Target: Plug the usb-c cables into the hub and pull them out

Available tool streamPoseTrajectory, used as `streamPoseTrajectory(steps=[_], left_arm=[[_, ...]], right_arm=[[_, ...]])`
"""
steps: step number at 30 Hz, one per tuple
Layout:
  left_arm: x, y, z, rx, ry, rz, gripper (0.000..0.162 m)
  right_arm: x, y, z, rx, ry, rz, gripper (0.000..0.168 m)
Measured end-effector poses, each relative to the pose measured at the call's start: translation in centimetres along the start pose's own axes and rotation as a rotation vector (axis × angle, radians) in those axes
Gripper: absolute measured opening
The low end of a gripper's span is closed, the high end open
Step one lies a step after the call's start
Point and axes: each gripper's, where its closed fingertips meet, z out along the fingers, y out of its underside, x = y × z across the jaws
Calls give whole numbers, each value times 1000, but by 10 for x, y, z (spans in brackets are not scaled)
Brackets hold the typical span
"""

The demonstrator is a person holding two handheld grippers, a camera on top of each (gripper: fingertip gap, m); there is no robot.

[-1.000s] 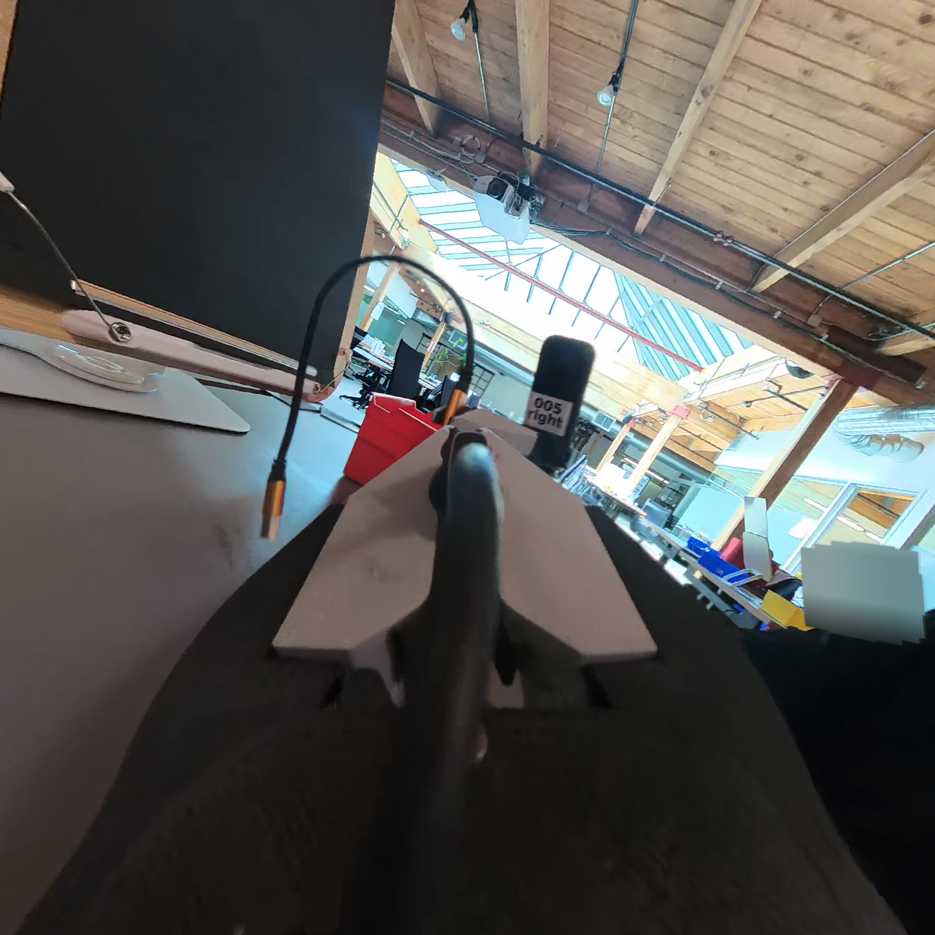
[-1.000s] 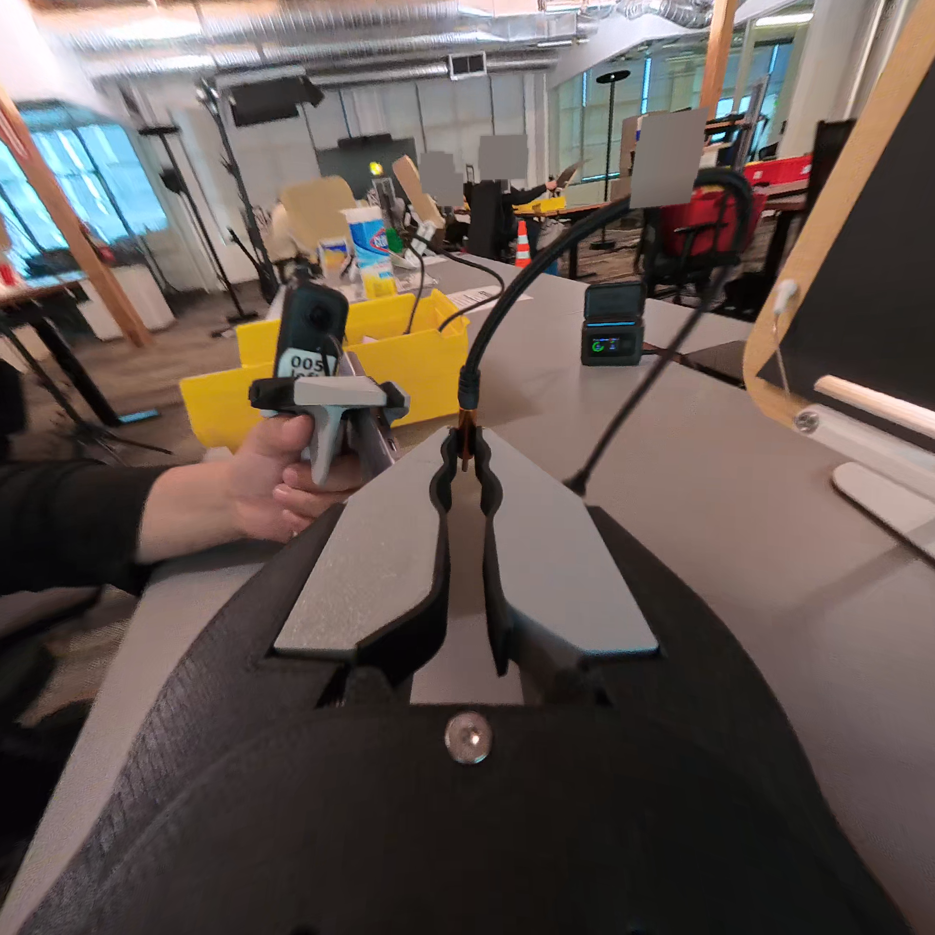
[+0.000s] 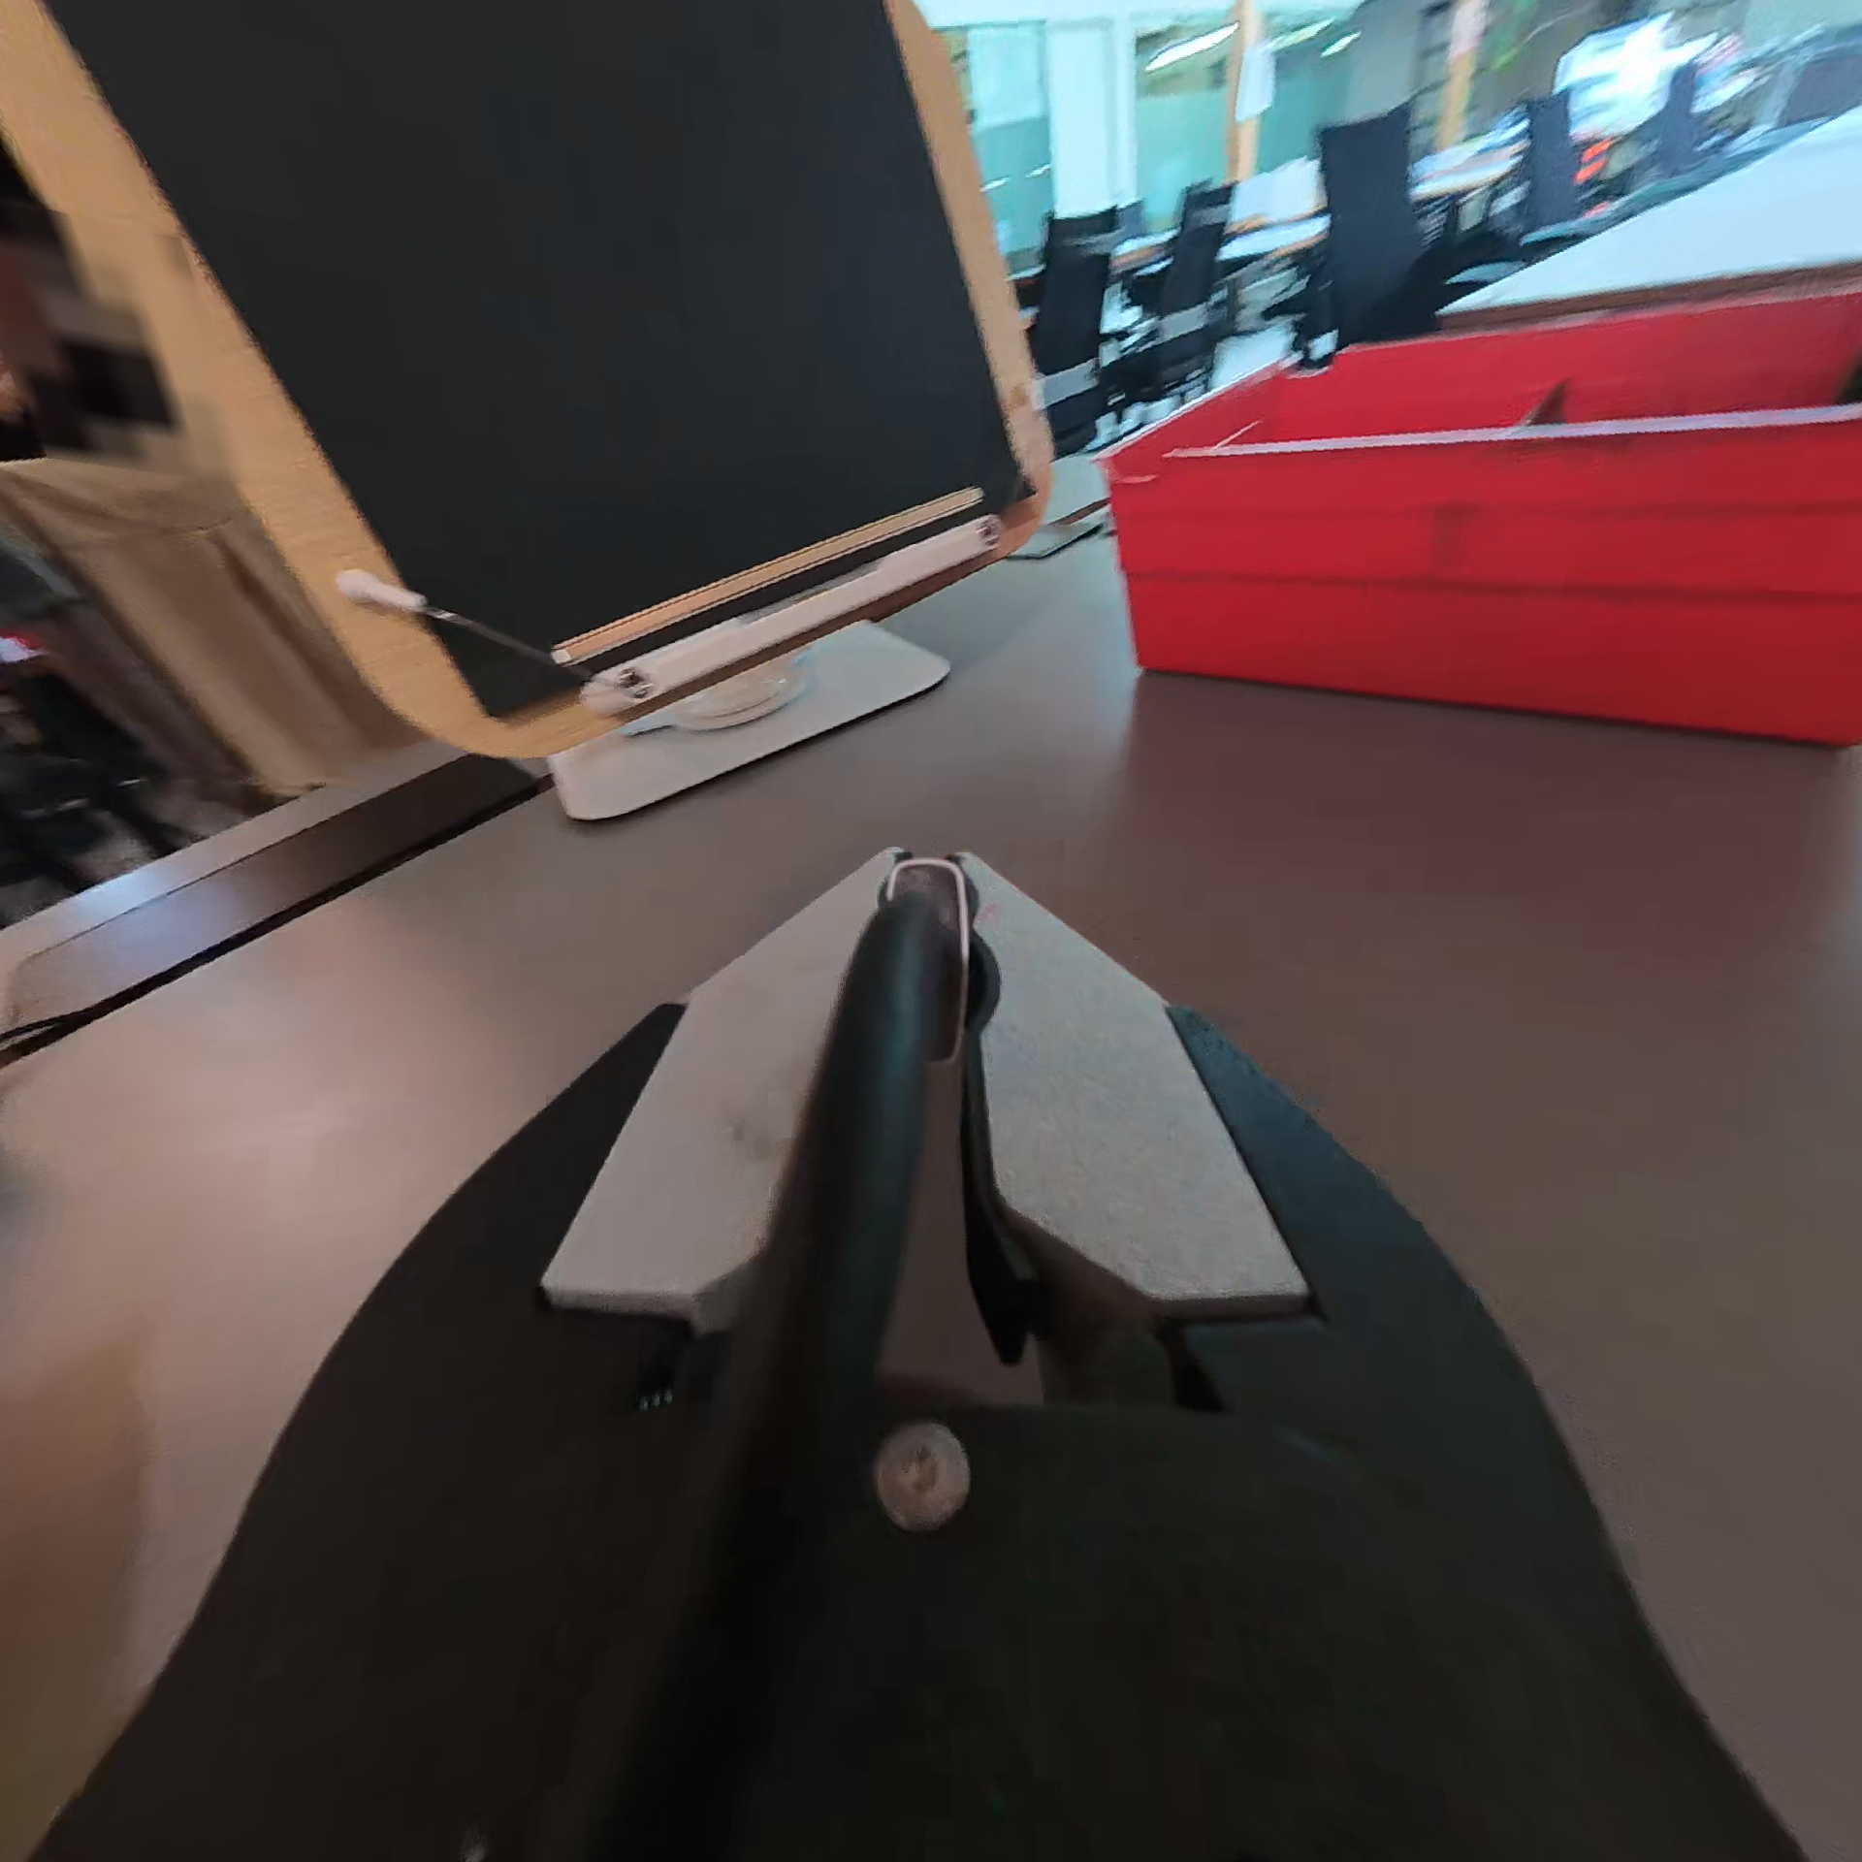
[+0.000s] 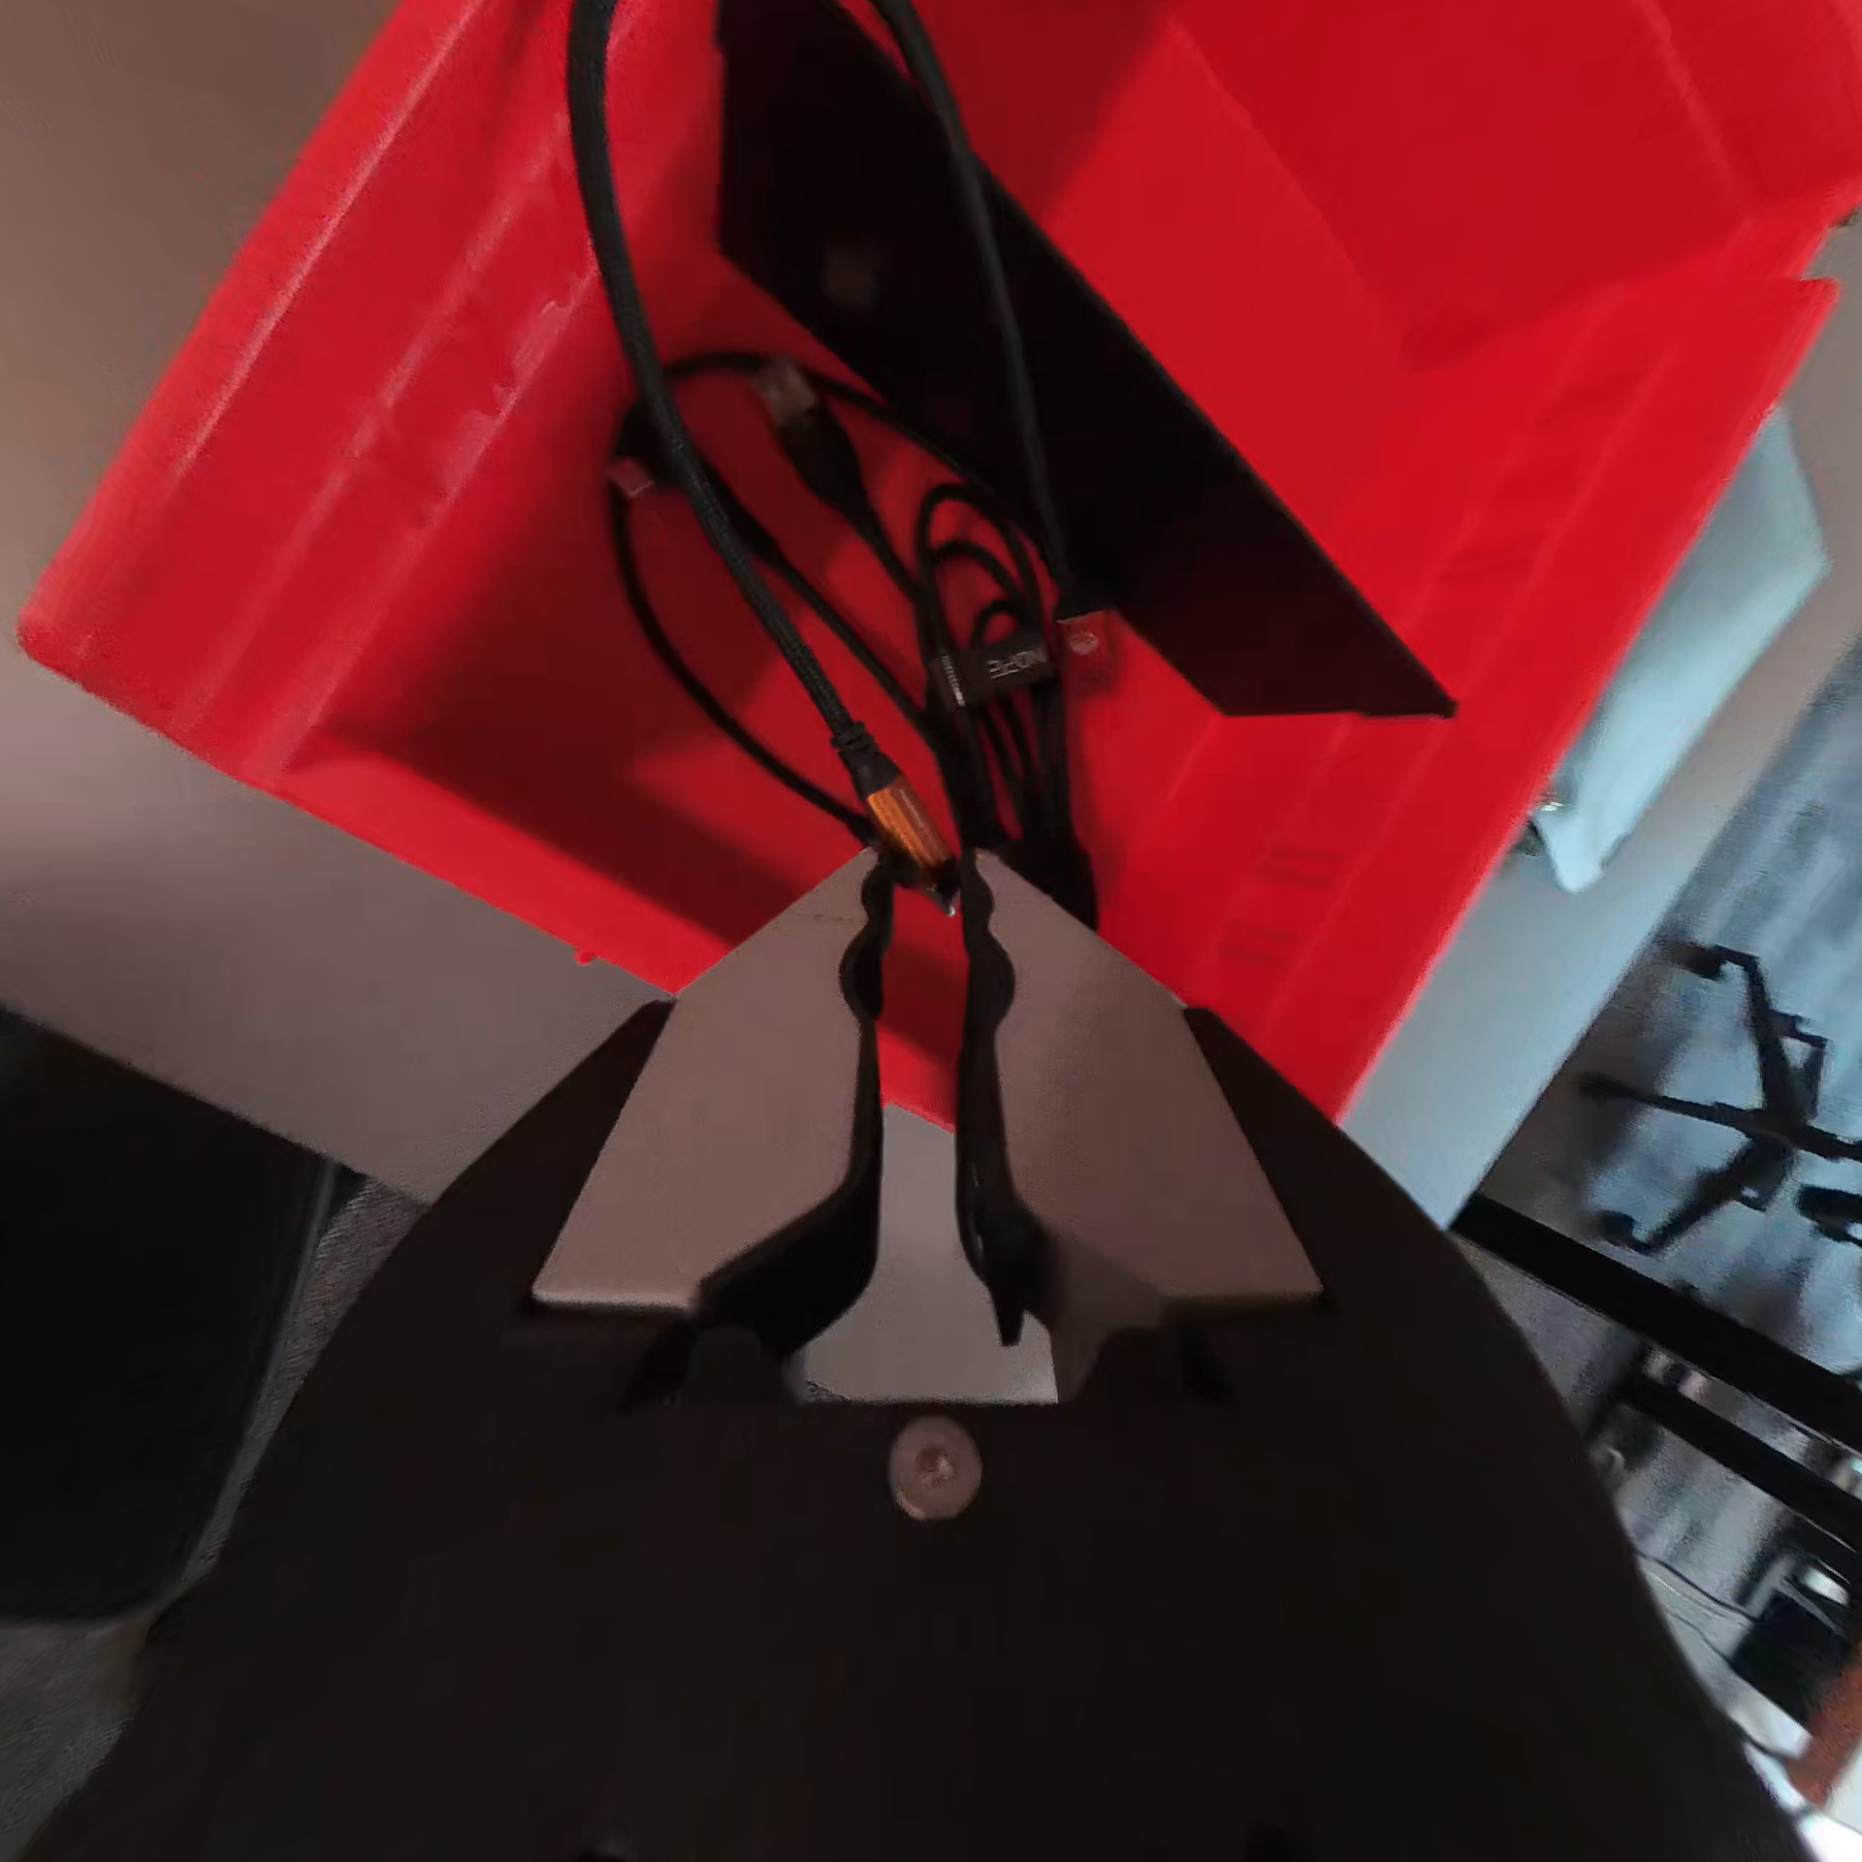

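Two grips to read. Left gripper (image 3: 929, 877) clamped shut on the dark, rigid hub (image 3: 887, 1108), above the table (image 3: 1411, 957). Right gripper (image 4: 922, 887) slightly parted around the orange plug (image 4: 905, 831) of the braided usb-c cable (image 4: 605, 222), over the red bin (image 4: 353, 453). Likely light and limp; best pinched at the stiff plug shell.

One red bin (image 3: 1491, 564), one dark panel on a stand (image 3: 564, 302), several black cables (image 4: 645, 333).

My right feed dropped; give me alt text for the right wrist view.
The right gripper, jaws slightly parted, hangs over a red bin with a braided black cable's orange plug at its tips. The bin holds tangled black cables and a flat black panel.
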Motion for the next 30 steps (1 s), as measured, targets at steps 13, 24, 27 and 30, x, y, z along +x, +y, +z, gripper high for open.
streamPoseTrajectory(steps=[13,24,27,30], left_arm=[[-21,24,4,-167,-196,242,4],[95,-28,-28,217,498,175,4],[112,-29,-40,232,639,135,4],[114,-41,-48,297,694,65,4]], right_arm=[[-15,-92,-60,375,55,2,40],[-208,-208,-66,636,-374,-456,55],[-228,-212,-48,642,-431,-527,50],[-244,-210,-32,632,-502,-535,49]])
